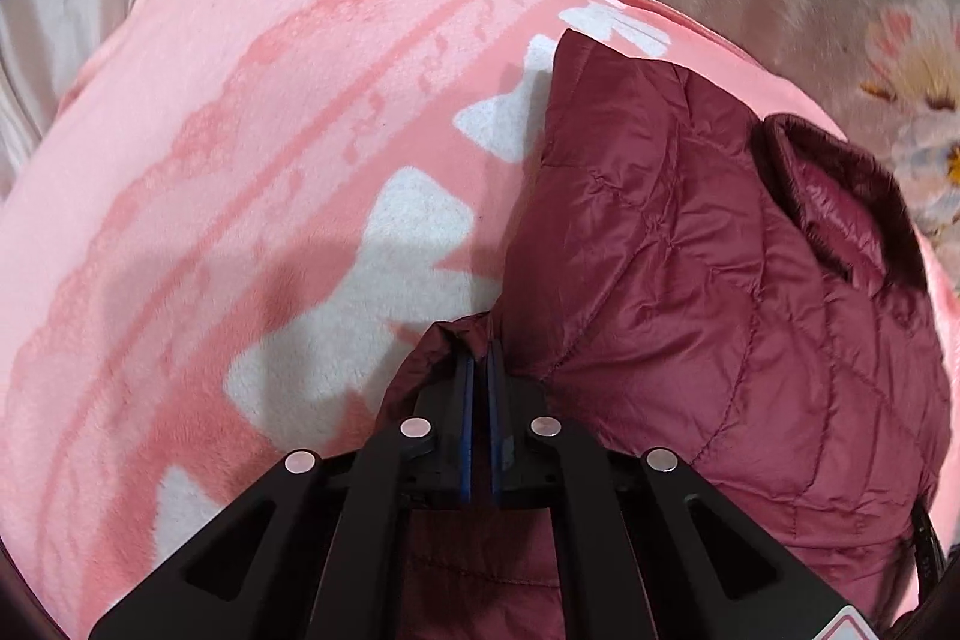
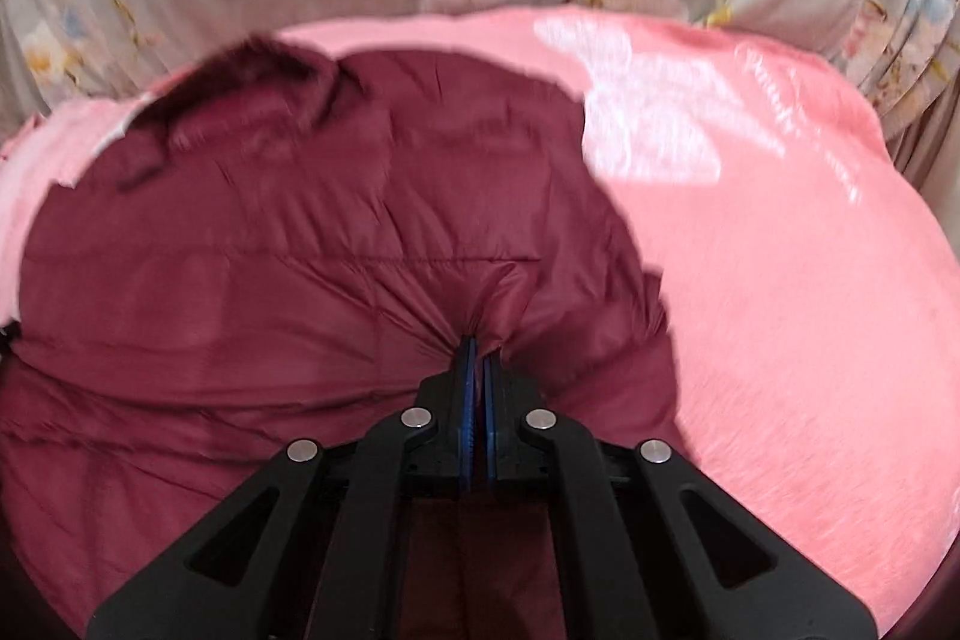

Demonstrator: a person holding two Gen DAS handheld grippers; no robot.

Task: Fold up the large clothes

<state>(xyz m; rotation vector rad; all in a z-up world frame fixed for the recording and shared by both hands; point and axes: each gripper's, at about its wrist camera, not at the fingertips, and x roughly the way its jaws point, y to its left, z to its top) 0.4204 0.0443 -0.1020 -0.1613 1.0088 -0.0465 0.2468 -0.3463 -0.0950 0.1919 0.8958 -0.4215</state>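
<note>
A maroon jacket [image 2: 270, 250] is lying on a pink blanket [image 2: 780, 250]. The left gripper [image 1: 480, 361] and right gripper [image 2: 477, 349] are each pinching its fabric, jaws clenched, probably readying a fold.

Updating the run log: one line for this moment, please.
stage: grasp | left gripper: shut on maroon jacket | right gripper: shut on maroon jacket | surface: pink blanket | fold: not yet done
</note>
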